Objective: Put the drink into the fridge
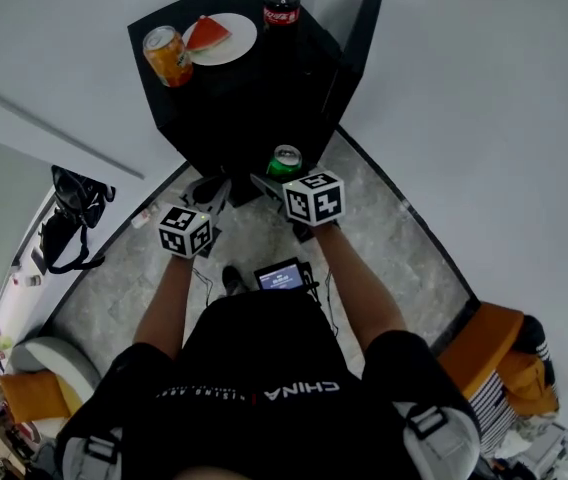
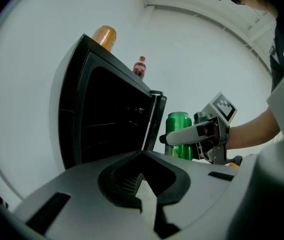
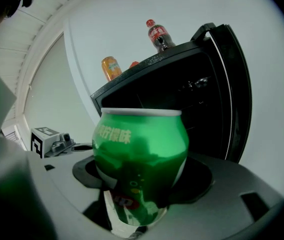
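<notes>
Head view: transport step judged in hand. Grips green can (image 1: 285, 160) in right tool (image 1: 280, 175), just in front of fridge (image 1: 234, 108).
Left gripper view: left tool (image 2: 143, 159) closed, empty; door (image 2: 156, 120) open.
Right gripper view: next calls for level advance inside. Cannot make out shelves; interior dark.

Can (image 1: 285, 160) before fridge (image 1: 244, 98), bottle (image 1: 281, 0) atop

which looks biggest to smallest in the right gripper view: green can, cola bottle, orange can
1. green can: largest by far, though nearest the camera
2. cola bottle and orange can: about alike, too close to rank
</notes>
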Demonstrator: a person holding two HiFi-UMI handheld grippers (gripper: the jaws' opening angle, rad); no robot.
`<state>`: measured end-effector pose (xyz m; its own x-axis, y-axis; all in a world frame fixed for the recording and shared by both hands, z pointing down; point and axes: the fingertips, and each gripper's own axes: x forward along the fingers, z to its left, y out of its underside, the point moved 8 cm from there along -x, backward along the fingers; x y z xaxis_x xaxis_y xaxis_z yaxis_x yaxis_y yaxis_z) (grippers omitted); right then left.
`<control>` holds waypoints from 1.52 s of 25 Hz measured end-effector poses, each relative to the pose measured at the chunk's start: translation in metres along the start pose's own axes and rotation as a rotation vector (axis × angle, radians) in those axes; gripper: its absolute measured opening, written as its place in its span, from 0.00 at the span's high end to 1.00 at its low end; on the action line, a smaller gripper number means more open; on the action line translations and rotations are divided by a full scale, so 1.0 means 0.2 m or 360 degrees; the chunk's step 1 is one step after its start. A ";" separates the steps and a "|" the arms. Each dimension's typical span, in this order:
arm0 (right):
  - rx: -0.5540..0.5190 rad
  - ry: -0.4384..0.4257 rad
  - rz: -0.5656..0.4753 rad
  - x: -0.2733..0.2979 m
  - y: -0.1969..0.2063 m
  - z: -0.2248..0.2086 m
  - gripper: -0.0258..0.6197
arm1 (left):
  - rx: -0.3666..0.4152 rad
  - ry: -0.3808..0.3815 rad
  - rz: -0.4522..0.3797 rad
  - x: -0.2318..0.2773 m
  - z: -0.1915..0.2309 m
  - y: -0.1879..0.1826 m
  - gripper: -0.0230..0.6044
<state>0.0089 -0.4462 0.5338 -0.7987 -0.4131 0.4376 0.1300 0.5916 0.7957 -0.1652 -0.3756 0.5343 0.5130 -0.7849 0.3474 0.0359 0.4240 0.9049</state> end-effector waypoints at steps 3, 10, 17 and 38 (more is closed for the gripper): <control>0.0014 0.0013 0.0009 0.09 -0.02 -0.09 0.43 | -0.0019 -0.0070 -0.0010 0.09 0.03 0.00 0.94; -0.0028 0.0043 0.0048 0.35 -0.04 -0.32 0.43 | -0.0094 -0.0138 -0.0012 0.32 0.12 0.04 0.94; -0.0162 0.0060 0.0019 0.69 -0.03 -0.59 0.43 | -0.0116 -0.0248 -0.0035 0.58 0.25 0.13 0.94; -0.0516 0.0134 -0.0123 1.28 0.08 -0.82 0.43 | -0.0121 -0.0729 0.0008 0.98 0.61 0.35 0.94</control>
<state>-0.0973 -0.6557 0.7262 -0.7640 -0.5115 0.3932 0.2619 0.3111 0.9136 -0.1665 -0.5542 0.6957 0.0819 -0.8944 0.4397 0.1058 0.4465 0.8885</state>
